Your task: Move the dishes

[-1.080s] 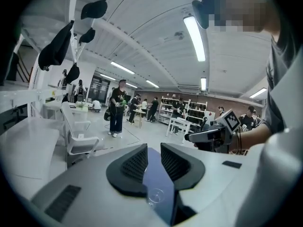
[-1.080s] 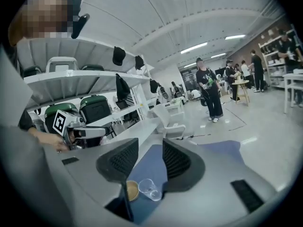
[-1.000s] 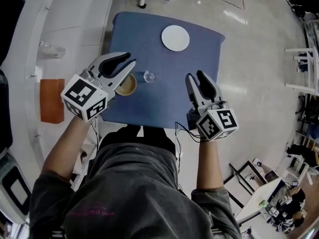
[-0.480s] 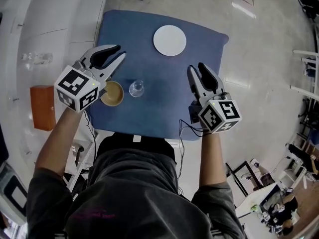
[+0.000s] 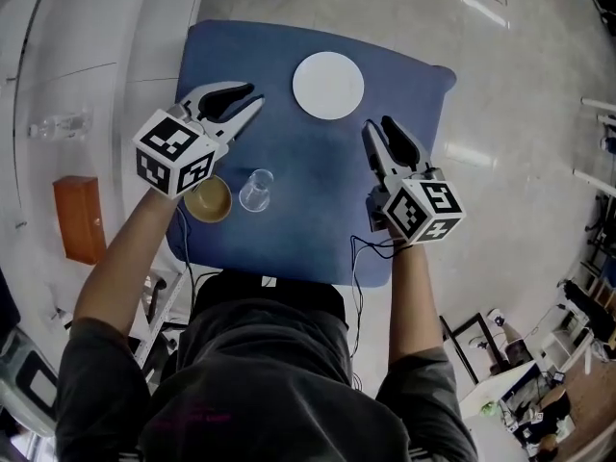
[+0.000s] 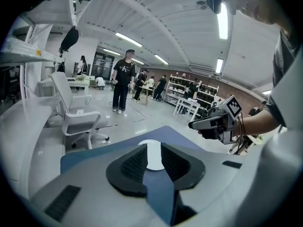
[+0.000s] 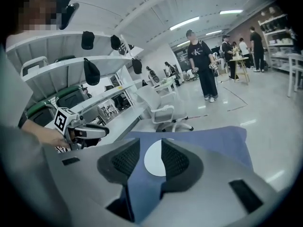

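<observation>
Two empty tongs, the left gripper [image 5: 256, 97] spread and the right gripper [image 5: 378, 125] spread but just narrowing, aim at the white plate [image 5: 328, 86] near the tabletop's [image 5: 308, 229] far edge (bowl [image 5: 209, 200] and glass [image 5: 255, 191] sit near-left), so this looks like the approach, with lowering to its rim probably next.

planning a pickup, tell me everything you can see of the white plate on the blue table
The white plate is round, plain and shallow, with a smooth surface that looks like glazed ceramic, though the material is not certain. It is empty and shows no pattern or mark. It lies flat and right side up on the blue table cover, toward the far edge and a little right of centre. Only the cover under it touches it; nothing rests on it or leans against it.
</observation>
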